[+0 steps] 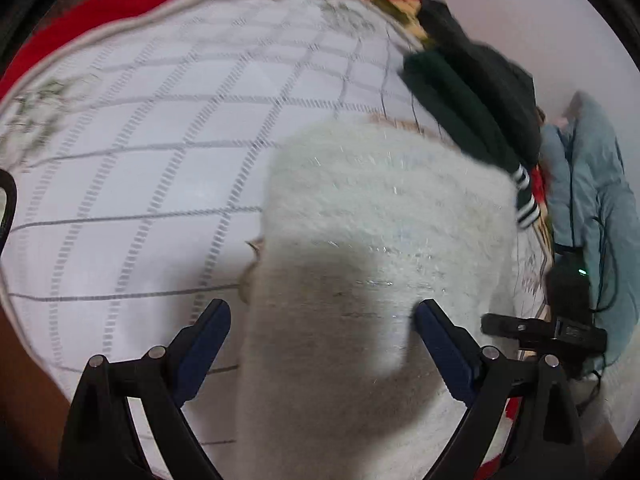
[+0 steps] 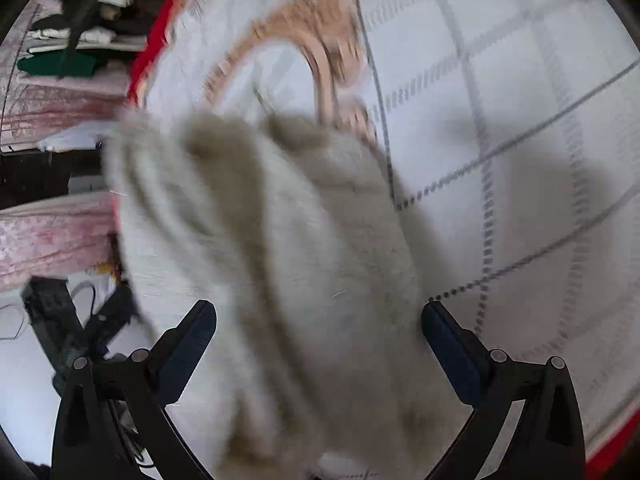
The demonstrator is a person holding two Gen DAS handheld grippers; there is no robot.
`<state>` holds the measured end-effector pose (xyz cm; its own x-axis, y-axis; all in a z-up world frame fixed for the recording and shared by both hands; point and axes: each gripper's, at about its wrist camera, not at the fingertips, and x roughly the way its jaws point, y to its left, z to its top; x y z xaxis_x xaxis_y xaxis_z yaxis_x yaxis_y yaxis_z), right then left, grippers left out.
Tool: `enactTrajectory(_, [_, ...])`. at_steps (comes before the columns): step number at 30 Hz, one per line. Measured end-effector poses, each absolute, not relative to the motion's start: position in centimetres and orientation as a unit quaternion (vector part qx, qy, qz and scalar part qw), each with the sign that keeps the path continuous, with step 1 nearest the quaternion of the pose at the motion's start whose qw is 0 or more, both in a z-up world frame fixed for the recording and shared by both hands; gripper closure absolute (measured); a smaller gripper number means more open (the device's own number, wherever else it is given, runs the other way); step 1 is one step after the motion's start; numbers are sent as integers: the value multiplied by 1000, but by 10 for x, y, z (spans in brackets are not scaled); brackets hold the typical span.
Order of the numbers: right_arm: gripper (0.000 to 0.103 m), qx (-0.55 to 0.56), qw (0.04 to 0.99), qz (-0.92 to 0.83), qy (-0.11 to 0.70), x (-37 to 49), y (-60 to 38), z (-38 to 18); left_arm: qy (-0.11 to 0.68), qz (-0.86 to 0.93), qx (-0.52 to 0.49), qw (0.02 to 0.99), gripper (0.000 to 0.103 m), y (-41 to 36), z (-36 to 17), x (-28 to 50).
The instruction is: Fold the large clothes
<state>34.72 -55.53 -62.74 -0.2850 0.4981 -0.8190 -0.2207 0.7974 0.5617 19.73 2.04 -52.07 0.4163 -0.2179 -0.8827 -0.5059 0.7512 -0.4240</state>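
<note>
checked white bedspread (image 1: 140, 160) under a fuzzy cream sweater (image 1: 380, 220), both tools (image 1: 322, 322) (image 2: 318, 322) spread wide.

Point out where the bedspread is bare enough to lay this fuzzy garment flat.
Bare checked bedspread lies left of the white fuzzy garment, up to the red blanket. Crowded on the right: dark green clothes and a black device. Both grippers, left gripper and right gripper, are open.

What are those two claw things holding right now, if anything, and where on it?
Nothing, it seems. Both the left gripper and the right gripper are wide open, with the fluffy white garment lying between their fingers, unpinched, on the checked sheet.
</note>
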Motion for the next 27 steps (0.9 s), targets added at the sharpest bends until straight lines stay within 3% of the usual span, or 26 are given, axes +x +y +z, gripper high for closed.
enactTrajectory(3, [0,149,532,347,758,345,-542,-656,534,83,-342,768,8,18,-525,207])
enactTrajectory(7, [0,208,476,426,741,343,-532,-641,541,77,-325,772,7,20,-522,211])
enactTrajectory(14, [0,215,490,375,757,339,-520,-675,546,49,-318,773,8,19,-528,226])
enactTrajectory(19, [27,232,497,362,753,322,-499,-664,536,47,-264,800,9,25,-507,241])
enactTrajectory(24, [34,304,501,329,740,303,-488,-651,536,-6,-237,810,10,35,-481,270])
enactTrajectory(25, [36,317,504,324,736,301,-487,-647,533,-30,-228,814,12,33,-474,278])
enactTrajectory(27, [39,336,513,315,724,299,-483,-638,532,-92,-204,816,30,20,-458,294])
